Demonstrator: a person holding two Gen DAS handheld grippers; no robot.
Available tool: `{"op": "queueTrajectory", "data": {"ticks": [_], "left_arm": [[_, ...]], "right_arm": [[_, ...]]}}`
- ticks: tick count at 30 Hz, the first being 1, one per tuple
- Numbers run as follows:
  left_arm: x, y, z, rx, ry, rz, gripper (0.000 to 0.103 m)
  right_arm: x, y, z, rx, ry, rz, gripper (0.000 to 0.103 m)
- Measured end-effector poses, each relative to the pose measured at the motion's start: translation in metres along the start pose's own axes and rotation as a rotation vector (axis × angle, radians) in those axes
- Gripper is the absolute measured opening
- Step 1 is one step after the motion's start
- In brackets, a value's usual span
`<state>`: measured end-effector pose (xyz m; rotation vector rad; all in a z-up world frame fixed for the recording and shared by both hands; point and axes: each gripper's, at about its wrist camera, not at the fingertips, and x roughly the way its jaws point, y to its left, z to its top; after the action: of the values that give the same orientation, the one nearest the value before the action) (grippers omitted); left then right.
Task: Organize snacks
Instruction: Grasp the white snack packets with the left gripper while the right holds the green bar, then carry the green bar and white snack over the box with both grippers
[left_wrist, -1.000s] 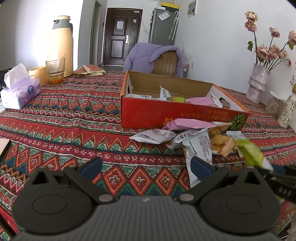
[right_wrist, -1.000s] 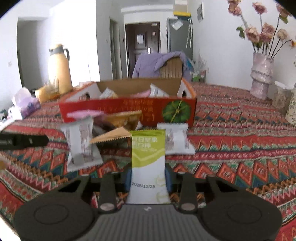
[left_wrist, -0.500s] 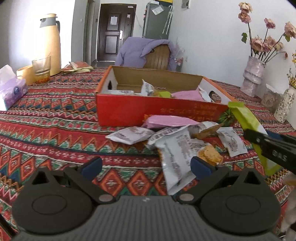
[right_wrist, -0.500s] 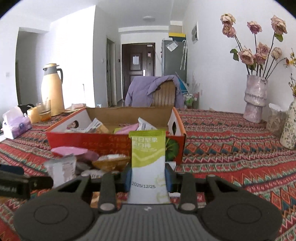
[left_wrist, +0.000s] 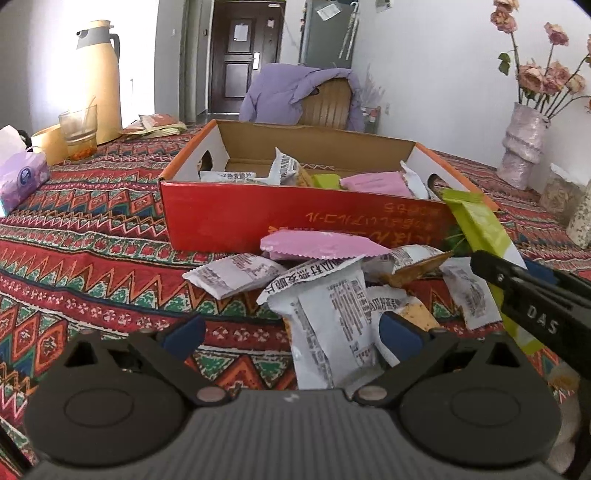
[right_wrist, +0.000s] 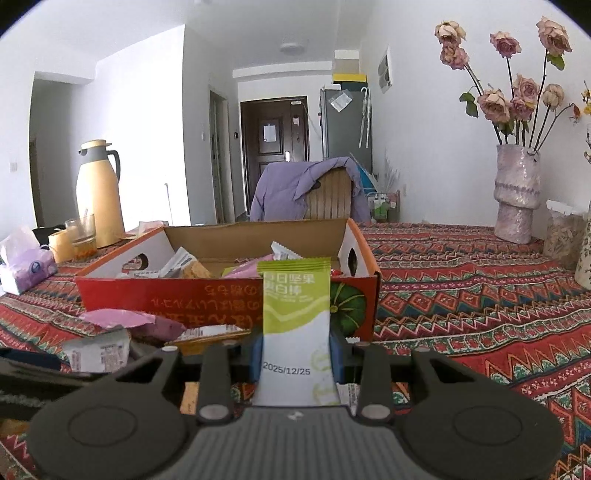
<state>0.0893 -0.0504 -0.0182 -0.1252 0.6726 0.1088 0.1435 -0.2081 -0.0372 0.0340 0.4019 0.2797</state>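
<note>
**Item: two tongs, snack pile, red carton**

Right gripper (right_wrist: 295, 363): clamped on green-and-white snack packet (right_wrist: 295, 325), held upright, level with the front wall of the red box (right_wrist: 166, 299), short of its front right corner.
Left gripper (left_wrist: 291, 332): jaws spread wide, nothing between them, hovering low over the white printed packet (left_wrist: 328, 325) at the near end of the loose pile.
Pile: pink packet (left_wrist: 317, 245), further white packets (left_wrist: 236, 275), resting against the box front on the patterned tablecloth (left_wrist: 92, 236).
Box contents: several packets already inside.
Risk, judged: the slick film may slide from the pads; a low carry may catch the packet on the box's front wall.
</note>
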Motion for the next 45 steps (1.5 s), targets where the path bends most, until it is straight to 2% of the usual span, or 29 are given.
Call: {"op": "queueTrajectory", "data": {"ticks": [3,5,9,11,15,24,26,28,37,39,41,45], "left_arm": [[0.005,-0.002,0.000,-0.006,0.010,0.003,0.094],[0.007,-0.002,-0.001,-0.011,0.019,-0.005,0.084],[0.008,-0.002,-0.002,-0.016,0.033,-0.034,0.072],[0.006,-0.001,-0.003,-0.015,0.037,-0.058,0.054],[0.004,0.003,-0.005,-0.018,0.043,-0.093,0.050],[-0.013,0.010,-0.007,-0.012,-0.001,-0.122,0.044],[-0.017,0.012,-0.008,-0.013,-0.009,-0.131,0.040],[-0.020,0.014,-0.008,-0.011,-0.012,-0.139,0.030],[-0.027,0.024,-0.015,-0.001,-0.005,-0.141,0.031],[-0.027,0.024,-0.016,0.003,0.001,-0.134,0.036],[-0.026,0.024,-0.018,0.003,0.019,-0.132,0.048],[-0.023,0.023,-0.025,0.015,0.038,-0.125,0.050]], "right_arm": [[-0.001,-0.001,0.000,0.007,-0.007,0.011,0.034],[-0.001,-0.001,0.000,0.006,-0.009,0.016,0.034],[-0.004,0.000,-0.001,-0.002,-0.021,0.019,0.035],[-0.004,0.001,-0.001,-0.007,-0.022,0.019,0.035],[-0.004,0.000,0.000,-0.002,-0.021,0.016,0.035],[-0.006,0.003,-0.001,-0.007,-0.027,0.001,0.035],[-0.007,0.002,-0.001,-0.005,-0.031,-0.003,0.035],[-0.006,0.003,-0.001,-0.008,-0.028,-0.007,0.035],[-0.006,0.005,-0.001,-0.020,-0.034,-0.029,0.036],[-0.006,0.006,0.000,-0.025,-0.032,-0.036,0.036],[-0.006,0.007,0.000,-0.032,-0.032,-0.039,0.036],[-0.006,0.009,-0.001,-0.042,-0.035,-0.045,0.036]]}}
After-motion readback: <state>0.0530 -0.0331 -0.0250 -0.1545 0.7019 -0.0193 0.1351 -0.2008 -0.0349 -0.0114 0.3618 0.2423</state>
